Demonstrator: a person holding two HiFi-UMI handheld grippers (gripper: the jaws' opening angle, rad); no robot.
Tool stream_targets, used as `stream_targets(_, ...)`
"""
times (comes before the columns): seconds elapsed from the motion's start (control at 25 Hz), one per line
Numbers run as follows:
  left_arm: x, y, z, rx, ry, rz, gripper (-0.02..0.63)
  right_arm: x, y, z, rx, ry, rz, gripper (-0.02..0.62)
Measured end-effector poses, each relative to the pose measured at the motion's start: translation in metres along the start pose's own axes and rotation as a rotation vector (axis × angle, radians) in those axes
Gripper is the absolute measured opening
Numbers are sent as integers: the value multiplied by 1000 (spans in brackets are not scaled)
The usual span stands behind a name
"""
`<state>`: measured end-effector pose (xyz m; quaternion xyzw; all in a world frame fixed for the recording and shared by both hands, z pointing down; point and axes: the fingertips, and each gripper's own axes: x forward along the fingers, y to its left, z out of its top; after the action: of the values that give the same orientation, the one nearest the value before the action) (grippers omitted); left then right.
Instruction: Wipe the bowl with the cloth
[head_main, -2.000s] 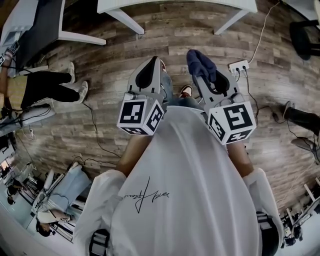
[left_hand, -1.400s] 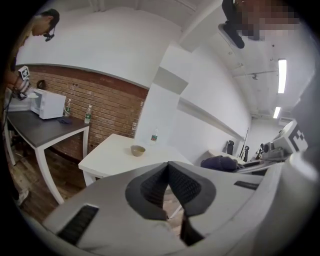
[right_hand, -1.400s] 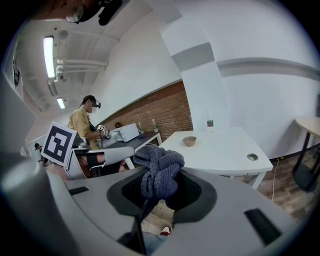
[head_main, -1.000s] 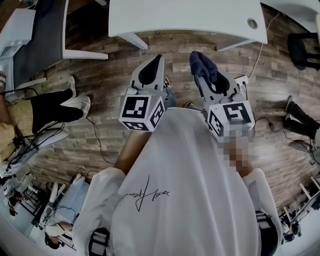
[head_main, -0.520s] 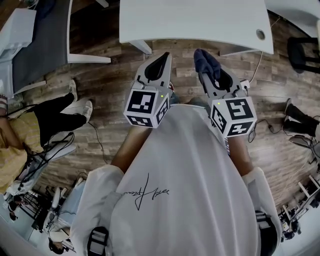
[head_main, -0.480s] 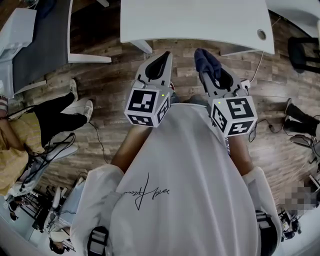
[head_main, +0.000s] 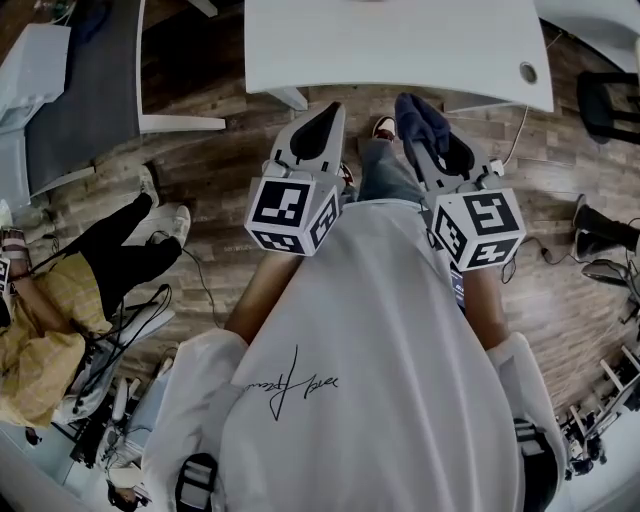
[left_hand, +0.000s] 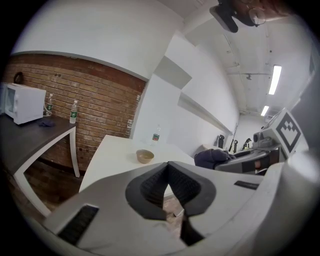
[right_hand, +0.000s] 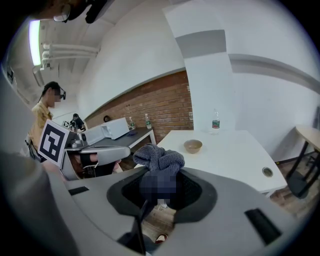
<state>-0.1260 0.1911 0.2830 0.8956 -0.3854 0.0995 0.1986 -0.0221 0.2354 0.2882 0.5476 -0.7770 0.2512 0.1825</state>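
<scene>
One white table (head_main: 400, 45) filled the top of the head view. Far more of it showed than two seconds before, when only its near edge and legs were in sight. The wooden floor (head_main: 200, 170) between the person and the table had shrunk to a narrow band.

Both grippers were held out side by side in front of the white shirt (head_main: 370, 350). Their tips now lay just short of the table's near edge in that view, closer than before.

The left gripper (head_main: 333, 110) had its jaws pressed together with nothing between them, as earlier. The right gripper (head_main: 428, 145) stayed clamped on the dark blue cloth (head_main: 416, 112), which bunched up above the jaw tips just as it had.

The bowl (left_hand: 145, 156), small and tan, stood on the table well ahead of both grippers, with nothing touching it. A plastic bottle (left_hand: 156, 135) stood upright beyond it, near the table's far edge. A round cable hole (head_main: 528, 72) sat near the table's right corner.
</scene>
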Motion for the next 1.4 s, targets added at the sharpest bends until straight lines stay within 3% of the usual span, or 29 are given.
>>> stream_targets(0.44,40,26,16,-15,1,37,-5,33,-30,22,-4,5,21,104)
stream_targets(0.68,79,22,30,-43,-12,-10,-9,56,-61,38,-2,22,35,104)
stream_targets(1.4,177,64,57,-66,31,97,-14,129,-134,87,-13,60,119,104)
